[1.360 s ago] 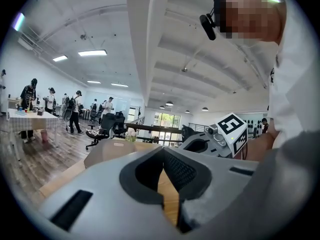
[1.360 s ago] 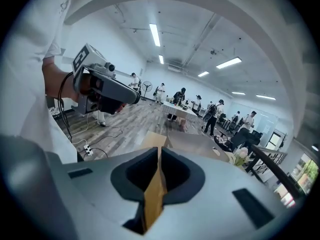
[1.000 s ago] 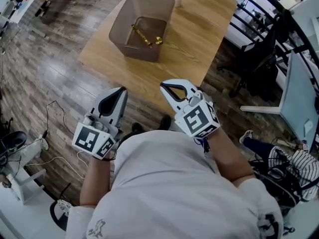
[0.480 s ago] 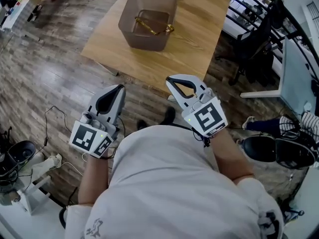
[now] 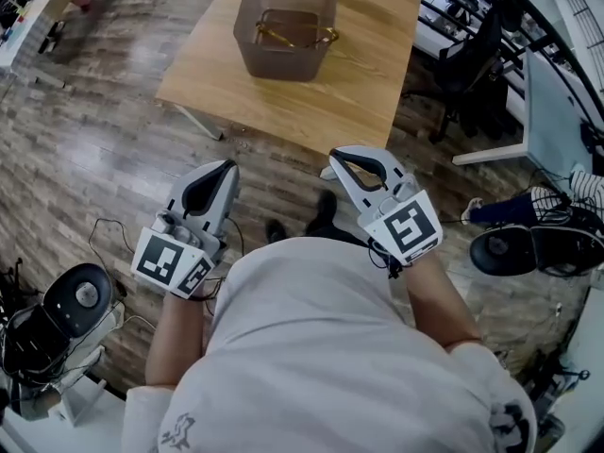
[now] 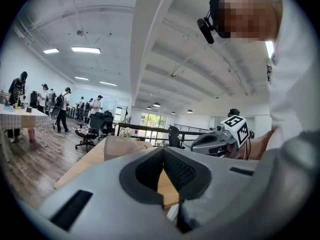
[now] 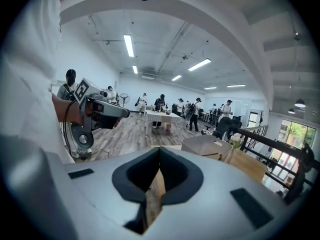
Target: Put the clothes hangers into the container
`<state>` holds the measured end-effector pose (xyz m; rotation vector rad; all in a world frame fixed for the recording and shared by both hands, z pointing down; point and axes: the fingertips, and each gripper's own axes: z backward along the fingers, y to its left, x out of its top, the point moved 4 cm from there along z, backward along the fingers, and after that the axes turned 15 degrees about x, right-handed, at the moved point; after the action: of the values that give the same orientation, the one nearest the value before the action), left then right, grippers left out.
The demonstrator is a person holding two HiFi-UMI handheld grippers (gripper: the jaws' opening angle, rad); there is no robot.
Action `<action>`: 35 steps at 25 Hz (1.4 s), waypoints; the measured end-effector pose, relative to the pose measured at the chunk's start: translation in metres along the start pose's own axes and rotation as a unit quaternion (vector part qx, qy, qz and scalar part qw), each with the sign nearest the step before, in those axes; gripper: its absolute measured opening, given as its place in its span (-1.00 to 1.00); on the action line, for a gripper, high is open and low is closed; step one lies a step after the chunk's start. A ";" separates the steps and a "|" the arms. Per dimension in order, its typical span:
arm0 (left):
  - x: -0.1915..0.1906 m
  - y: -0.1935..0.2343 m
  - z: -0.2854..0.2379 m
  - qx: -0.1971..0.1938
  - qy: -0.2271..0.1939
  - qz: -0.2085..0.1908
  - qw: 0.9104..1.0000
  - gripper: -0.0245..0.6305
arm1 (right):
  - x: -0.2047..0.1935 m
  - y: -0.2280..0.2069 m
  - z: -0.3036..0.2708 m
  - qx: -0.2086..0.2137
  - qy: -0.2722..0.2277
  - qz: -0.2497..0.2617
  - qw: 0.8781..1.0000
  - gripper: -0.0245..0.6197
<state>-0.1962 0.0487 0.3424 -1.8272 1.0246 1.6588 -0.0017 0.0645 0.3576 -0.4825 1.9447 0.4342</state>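
The brown see-through container (image 5: 283, 17) stands on the wooden table (image 5: 359, 83) at the top of the head view, with gold clothes hangers (image 5: 294, 38) lying inside it. My left gripper (image 5: 228, 167) and right gripper (image 5: 337, 156) hang close to my body over the floor, well short of the table's near edge. Both are shut and hold nothing. In the left gripper view the shut jaws point toward the container (image 6: 123, 147), and the right gripper (image 6: 220, 139) shows beside them. The right gripper view also shows the container (image 7: 206, 145) beyond its shut jaws.
Dark wood floor lies between me and the table. A black office chair (image 5: 533, 249) sits at the right, and a grey floor device (image 5: 66, 302) with cables at the lower left. Black railings (image 5: 472, 17) run behind the table. Several people stand far off (image 7: 192, 109).
The table and container have slid toward the top of the head view as I moved back from them. Both grippers stay shut and empty near my chest.
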 end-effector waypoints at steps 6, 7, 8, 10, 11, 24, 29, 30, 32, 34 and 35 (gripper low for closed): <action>0.000 -0.029 0.013 -0.012 0.002 -0.008 1.000 -0.91 | -0.004 0.019 0.036 -0.014 0.000 -0.006 1.000 -0.91; 0.000 -0.033 0.014 -0.015 0.001 -0.010 1.000 -0.91 | -0.005 0.021 0.040 -0.015 0.001 -0.005 1.000 -0.91; 0.000 -0.035 0.014 -0.017 0.000 -0.011 1.000 -0.91 | -0.006 0.022 0.041 -0.015 0.002 -0.004 1.000 -0.91; -0.002 -0.036 0.012 -0.019 0.000 -0.011 1.000 -0.91 | -0.007 0.022 0.040 -0.015 0.002 -0.005 1.000 -0.91; -0.003 -0.037 0.012 -0.019 0.000 -0.011 1.000 -0.91 | -0.008 0.022 0.041 -0.015 0.000 -0.006 1.000 -0.91; -0.002 -0.115 -0.010 0.023 -0.008 -0.020 1.000 -0.91 | -0.037 0.002 0.120 0.009 -0.034 -0.004 0.999 -0.91; -0.007 -0.147 -0.020 0.040 -0.016 -0.020 0.999 -0.91 | -0.055 -0.006 0.150 0.021 -0.042 -0.001 0.999 -0.91; -0.008 -0.153 -0.022 0.044 -0.017 -0.020 0.999 -0.91 | -0.060 -0.007 0.156 0.024 -0.044 -0.001 0.999 -0.91; -0.010 -0.165 -0.028 0.051 -0.020 -0.020 0.998 -0.91 | -0.067 -0.011 0.167 0.028 -0.049 -0.003 0.998 -0.91; -0.010 -0.178 -0.034 0.056 -0.021 -0.022 0.998 -0.91 | -0.073 -0.016 0.178 0.031 -0.051 -0.004 0.998 -0.91; -0.009 -0.183 -0.037 0.058 -0.022 -0.022 0.998 -0.91 | -0.075 -0.019 0.184 0.032 -0.052 -0.006 0.998 -0.91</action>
<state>-0.0302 0.1351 0.3318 -1.7192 1.0330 1.5724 0.1780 0.1512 0.3522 -0.4206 1.8482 0.3806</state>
